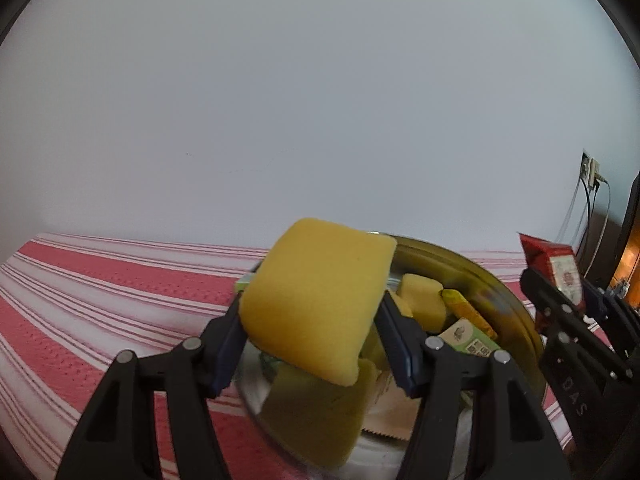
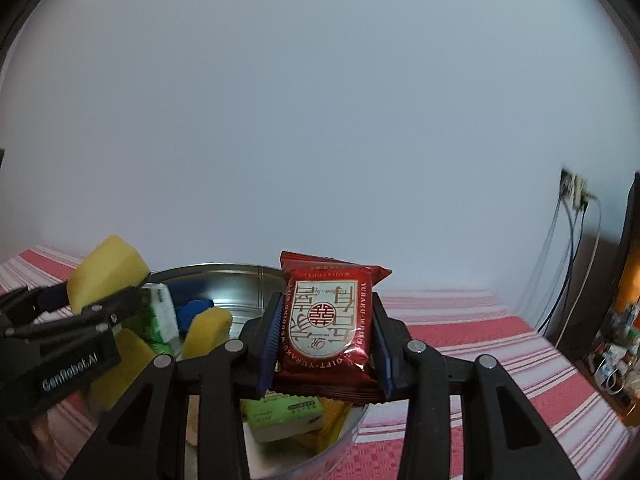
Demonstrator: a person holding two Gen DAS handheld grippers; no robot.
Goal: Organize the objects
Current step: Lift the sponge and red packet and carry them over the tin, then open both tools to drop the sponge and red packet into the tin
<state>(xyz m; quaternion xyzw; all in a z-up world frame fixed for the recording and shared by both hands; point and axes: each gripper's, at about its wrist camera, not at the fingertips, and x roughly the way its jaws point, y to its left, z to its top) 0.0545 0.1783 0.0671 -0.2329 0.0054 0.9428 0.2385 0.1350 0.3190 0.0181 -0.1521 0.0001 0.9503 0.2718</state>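
Left wrist view: at lower centre, the left gripper squeezes a yellow sponge between its blue pads, held in the air above a round metal bowl on a red-and-white striped cloth. The bowl already holds more sponges and small packets. At the right edge, the right gripper is clamped on a red snack packet, also above the bowl. Judged from here, the soft sponge could spring from its grip, or the glossy packet slip, landing on the cloth instead; the two grippers, close together, might also bump.
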